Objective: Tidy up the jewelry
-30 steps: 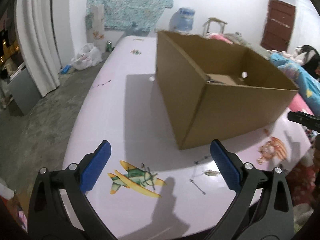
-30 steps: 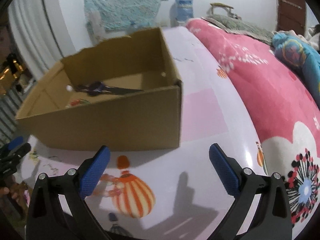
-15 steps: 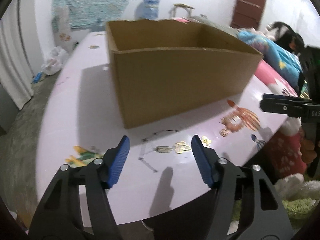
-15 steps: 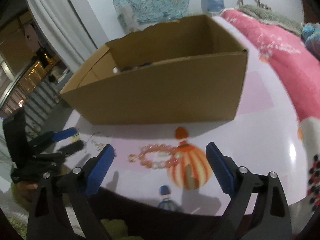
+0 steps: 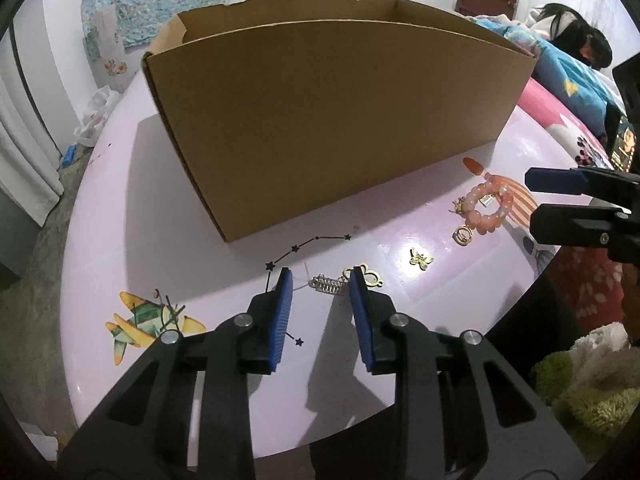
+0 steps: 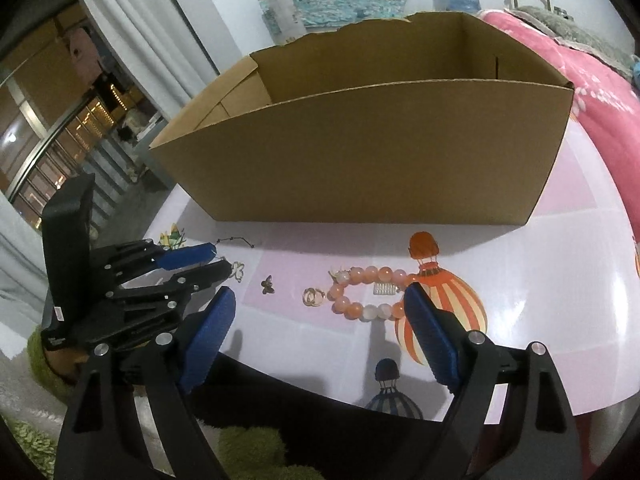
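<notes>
Left wrist view first: we have the left gripper (image 5: 320, 286) tipped down at the table, its jaws closing, with a small silver comb-like charm (image 5: 327, 284) lying between the fingertips but not yet pinched. A gold bear-shaped charm (image 5: 370, 275) sits just beyond the right finger, likely next in line. The cardboard box (image 5: 328, 120) stands ahead of the fingers, well placed to receive pieces.

Right wrist view: our right gripper (image 6: 316, 312) has its jaws wide and closing only slightly, empty, framing the pink bead bracelet (image 6: 366, 294) that lies just ahead of the fingertips; a gold ring (image 6: 313, 297) rests beside it.

Both views show a glossy pink table (image 6: 540, 280) printed with balloons, in a bedroom with white curtains.
</notes>
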Demonstrator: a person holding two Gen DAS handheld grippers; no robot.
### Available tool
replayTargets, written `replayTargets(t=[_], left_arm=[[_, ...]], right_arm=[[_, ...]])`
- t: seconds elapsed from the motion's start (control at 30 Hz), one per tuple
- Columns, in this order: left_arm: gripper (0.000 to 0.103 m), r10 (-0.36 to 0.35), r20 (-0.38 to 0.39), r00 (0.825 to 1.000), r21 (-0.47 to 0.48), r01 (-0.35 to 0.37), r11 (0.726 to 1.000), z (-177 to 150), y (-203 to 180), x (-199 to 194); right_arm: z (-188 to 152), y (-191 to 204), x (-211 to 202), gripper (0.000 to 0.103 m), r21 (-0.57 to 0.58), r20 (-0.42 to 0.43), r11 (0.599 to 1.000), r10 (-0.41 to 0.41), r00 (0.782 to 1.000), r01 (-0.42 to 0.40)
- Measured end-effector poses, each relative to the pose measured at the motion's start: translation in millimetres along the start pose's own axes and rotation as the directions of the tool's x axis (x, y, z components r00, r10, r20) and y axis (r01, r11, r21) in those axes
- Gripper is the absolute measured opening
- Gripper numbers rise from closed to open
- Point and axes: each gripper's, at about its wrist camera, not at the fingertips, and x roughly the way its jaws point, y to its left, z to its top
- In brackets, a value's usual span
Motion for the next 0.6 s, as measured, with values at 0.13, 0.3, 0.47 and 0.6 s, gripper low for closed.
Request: replayTargets(t=[0.13,0.3,0.47,0.6], left_arm=[[0.028,0.003,-0.005,1.0,0.016,-0.003,1.0,3,-3,0],[0.028,-0.008,-0.013,1.0,-0.002,0.008,1.0,6,0,-2],[0.028,-0.001,-0.016,1.0,0.018,0.002,1.0,14,-5,-4],[0.028,-0.001,-0.029,1.0,0.022,0.002,1.0,13,-5,-2]], right_arm=[[-2,-3,-2,0.084,0.0,-0.004,1.0,0.003,1.0,-0.003],[0,-2,1,0.084,0.0,-0.001,1.0,0.002,1.0,-0.002],[0,-5,3,0.084,0.007,0.002,1.0,0.007,1.0,-0.007],[1,-4,2,0.084,0.004,0.007,1.0,0.008,1.0,-0.008]])
